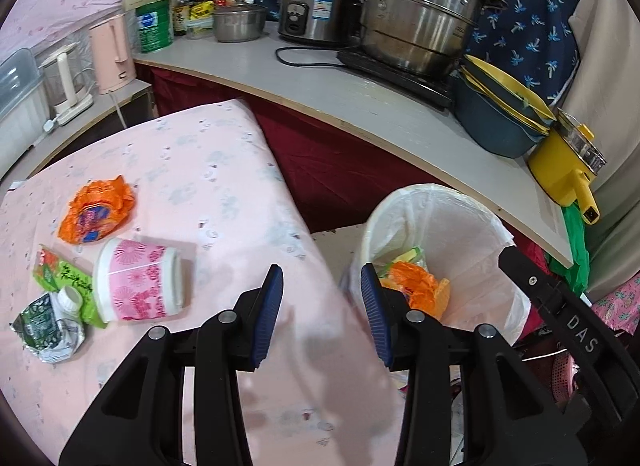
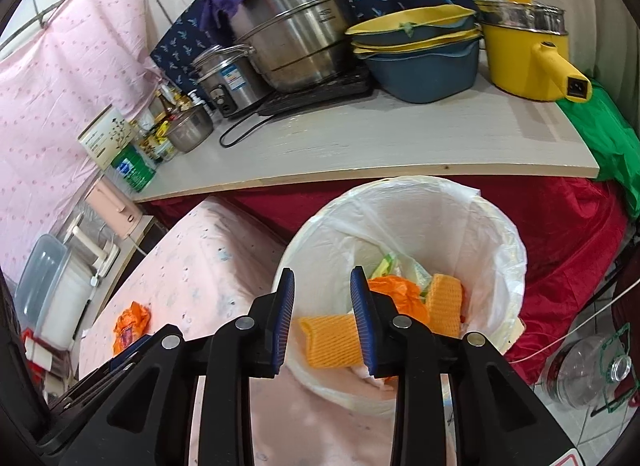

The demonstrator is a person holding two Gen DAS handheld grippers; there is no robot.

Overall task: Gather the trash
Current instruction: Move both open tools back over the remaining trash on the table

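Hovering open and empty, right tool just above white plastic-lined round bin; lying below, ribbed orange foam sleeve. Left tool also gaping.

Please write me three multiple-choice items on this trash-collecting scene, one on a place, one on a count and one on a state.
1. Where does the trash bin stand?
A. On the grey counter
B. On the floor beside the pink-covered table
C. On the pink-covered table

2. How many orange foam net pieces lie in the bin?
A. None
B. Two
C. Five

3. How does the pink floral cup sit?
A. On its side
B. Upright
C. Inside the bin

Answers:
1 B: the bin sits below the pink-covered table edge, in front of the grey counter.
2 B: the right wrist view shows one foam net near the jaws of the right gripper and another foam net further right.
3 A: it lies on the table among wrappers, left of the left gripper, with its side facing up.
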